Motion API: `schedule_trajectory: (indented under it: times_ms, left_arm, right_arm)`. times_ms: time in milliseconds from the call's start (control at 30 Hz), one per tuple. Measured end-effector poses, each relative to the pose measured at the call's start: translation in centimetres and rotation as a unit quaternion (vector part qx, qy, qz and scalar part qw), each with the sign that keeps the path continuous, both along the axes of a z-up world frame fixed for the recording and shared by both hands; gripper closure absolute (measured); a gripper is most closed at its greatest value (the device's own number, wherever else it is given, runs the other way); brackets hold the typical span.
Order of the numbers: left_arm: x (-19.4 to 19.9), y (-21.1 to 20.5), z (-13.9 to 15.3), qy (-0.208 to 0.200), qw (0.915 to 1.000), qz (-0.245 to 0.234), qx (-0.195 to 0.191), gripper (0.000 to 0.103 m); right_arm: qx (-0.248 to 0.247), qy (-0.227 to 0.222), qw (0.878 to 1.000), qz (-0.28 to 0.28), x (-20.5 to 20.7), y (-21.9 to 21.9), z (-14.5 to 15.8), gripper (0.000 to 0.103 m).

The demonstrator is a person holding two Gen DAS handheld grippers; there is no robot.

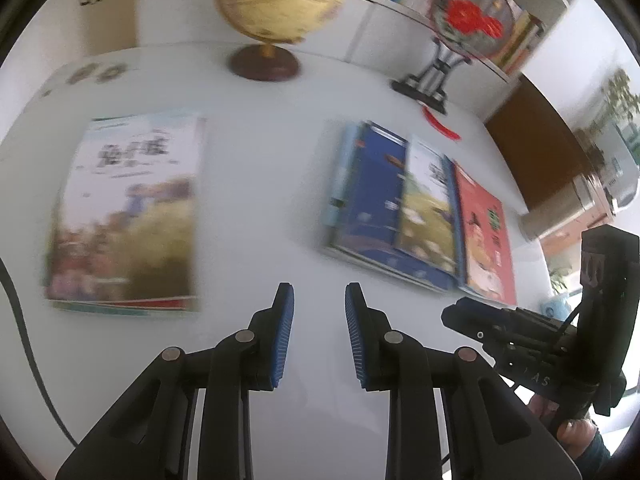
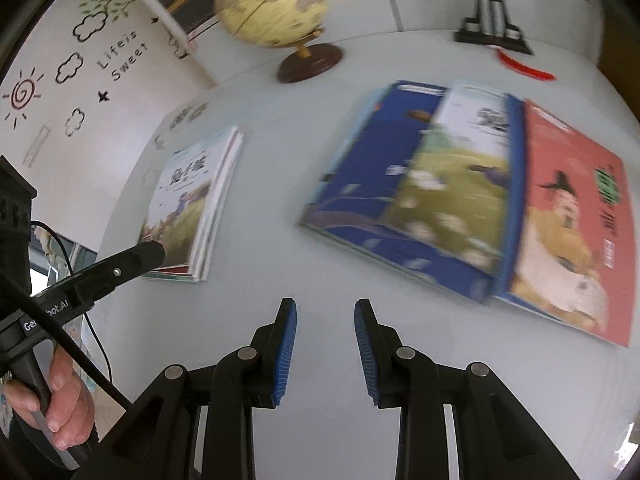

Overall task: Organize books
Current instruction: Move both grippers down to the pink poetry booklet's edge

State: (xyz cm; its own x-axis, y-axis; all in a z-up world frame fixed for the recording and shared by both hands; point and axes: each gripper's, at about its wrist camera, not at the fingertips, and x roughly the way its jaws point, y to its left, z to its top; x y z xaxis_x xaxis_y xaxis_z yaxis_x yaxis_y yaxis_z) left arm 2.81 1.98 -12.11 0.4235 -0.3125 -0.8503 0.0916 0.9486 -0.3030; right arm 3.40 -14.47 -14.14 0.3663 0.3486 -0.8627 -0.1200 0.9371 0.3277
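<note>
2 grippers, left gripper and right gripper, hang with jaws slightly parted, grasping nothing. I'd slide 1 pad under the red book topping the fanned books, then carry it to the stacked pile. Wall writing reads "Life is Sweet".

table: smooth matt white | books: glossy paper | globe base: wood
</note>
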Motion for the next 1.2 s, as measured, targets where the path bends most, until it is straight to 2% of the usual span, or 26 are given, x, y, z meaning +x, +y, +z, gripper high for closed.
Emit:
schedule_trajectory:
  times_ms: [267,400,467,500,533,600,800,967,1200]
  left_arm:
    - [0.6,-9.4,-0.7,0.014,0.9982,-0.057,-0.014,0.079]
    - [1.5,-13.5,-1.7,0.039,0.9942,-0.086,-0.052,0.078]
    - [2.0,-15.6,-2.4,0.052,0.9901,-0.112,-0.067,0.074]
    - [2.1,-16.5,-2.5,0.052,0.9892,-0.120,-0.067,0.074]
    - [2.3,-17.7,-2.8,0.050,0.9885,-0.128,-0.063,0.074]
    - [2.8,-19.0,-3.4,0.052,0.9881,-0.134,-0.055,0.074]
    - [4.4,-20.6,-5.2,0.079,0.9890,-0.113,-0.055,0.074]
    - [5.0,-20.6,-6.3,0.092,0.9889,-0.106,-0.048,0.074]
    - [5.5,-20.5,-6.4,0.086,0.9903,-0.096,-0.052,0.074]
  right_arm:
    - [-0.001,0.007,0.999,-0.053,-1.7,-9.2,0.3,0.074]
    - [-0.009,0.011,0.996,-0.084,-1.8,-14.3,0.2,0.073]
    - [-0.004,0.017,0.995,-0.099,-1.7,-16.4,0.0,0.071]
    - [0.001,0.020,0.994,-0.110,-1.6,-17.9,-0.3,0.066]
    - [0.004,0.023,0.993,-0.117,-1.5,-18.8,-0.6,0.058]
    - [0.010,0.029,0.990,-0.135,-1.2,-21.0,-1.1,0.053]
    - [0.008,0.027,0.987,-0.159,0.0,-24.7,-1.7,0.053]
    - [0.005,0.031,0.986,-0.167,2.1,-26.2,-2.8,0.053]
    - [0.011,0.043,0.984,-0.171,4.7,-27.0,-4.3,0.053]
